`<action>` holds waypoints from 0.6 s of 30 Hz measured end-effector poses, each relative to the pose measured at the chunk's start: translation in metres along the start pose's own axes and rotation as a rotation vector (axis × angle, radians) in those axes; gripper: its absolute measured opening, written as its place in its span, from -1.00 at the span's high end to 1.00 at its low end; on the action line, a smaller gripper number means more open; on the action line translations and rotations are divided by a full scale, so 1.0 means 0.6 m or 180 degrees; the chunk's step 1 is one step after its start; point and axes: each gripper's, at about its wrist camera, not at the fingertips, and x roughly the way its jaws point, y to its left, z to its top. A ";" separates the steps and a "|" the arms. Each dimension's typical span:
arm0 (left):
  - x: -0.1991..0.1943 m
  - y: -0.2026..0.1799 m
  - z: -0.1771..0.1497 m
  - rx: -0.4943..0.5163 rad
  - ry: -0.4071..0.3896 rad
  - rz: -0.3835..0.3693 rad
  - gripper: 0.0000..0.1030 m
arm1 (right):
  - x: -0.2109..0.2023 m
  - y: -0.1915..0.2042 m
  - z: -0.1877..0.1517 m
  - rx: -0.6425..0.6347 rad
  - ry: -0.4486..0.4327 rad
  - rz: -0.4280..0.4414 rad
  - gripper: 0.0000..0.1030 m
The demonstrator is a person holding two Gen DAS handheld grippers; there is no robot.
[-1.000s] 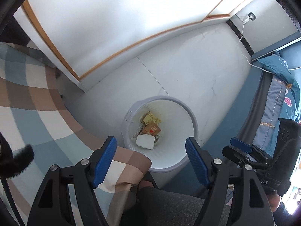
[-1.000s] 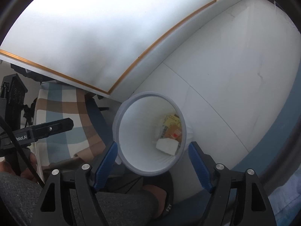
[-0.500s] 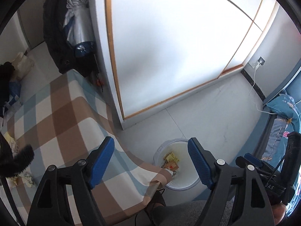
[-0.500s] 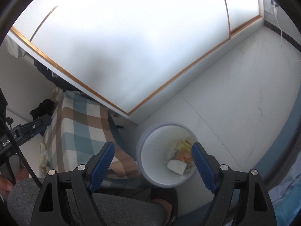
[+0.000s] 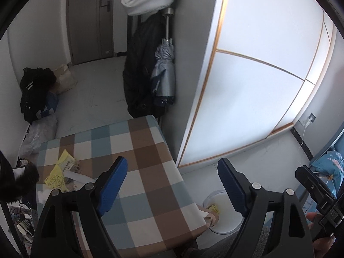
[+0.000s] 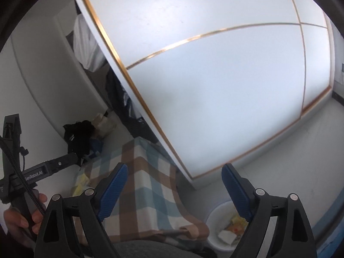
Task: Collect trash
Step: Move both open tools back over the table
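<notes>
Yellow wrappers and paper scraps (image 5: 62, 172) lie at the near left of the checked table (image 5: 139, 150); they show blurred as yellow scraps (image 6: 80, 182) in the right wrist view. A white bin (image 5: 223, 225) stands on the floor by the table's right corner with trash inside; the bin (image 6: 217, 215) holds a white piece and yellow-orange wrappers. My left gripper (image 5: 172, 185) hangs above the table edge, jaws opening, nothing between them. My right gripper (image 6: 175, 187) is high over table and bin, jaws opening, empty.
A white wardrobe (image 5: 258, 75) with gold trim rises behind the table. Dark coats and a grey umbrella (image 5: 163, 73) hang beside it. Bags (image 5: 36, 90) lie on the floor at the far left. Bedding (image 5: 329, 167) is at the right edge. Cables (image 5: 21, 217) lie lower left.
Both grippers have risen from right over the bin and tilted up; the bin has shrunk to the lower right, and the table top with its wrappers has come into view. Both jaws stand wider.
</notes>
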 end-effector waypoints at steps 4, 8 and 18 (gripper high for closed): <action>-0.041 0.040 0.005 -0.0162 -0.0193 0.0153 -0.63 | -0.003 0.073 0.012 -0.0213 -0.0099 0.0216 -0.79; -0.073 0.089 0.002 -0.0350 -0.0368 0.0287 -0.65 | 0.011 0.145 0.009 -0.0407 -0.0092 0.0443 -0.82; -0.104 0.214 -0.021 -0.0610 -0.0547 0.0694 -0.69 | 0.085 0.299 -0.042 -0.0836 0.0140 0.0810 -0.83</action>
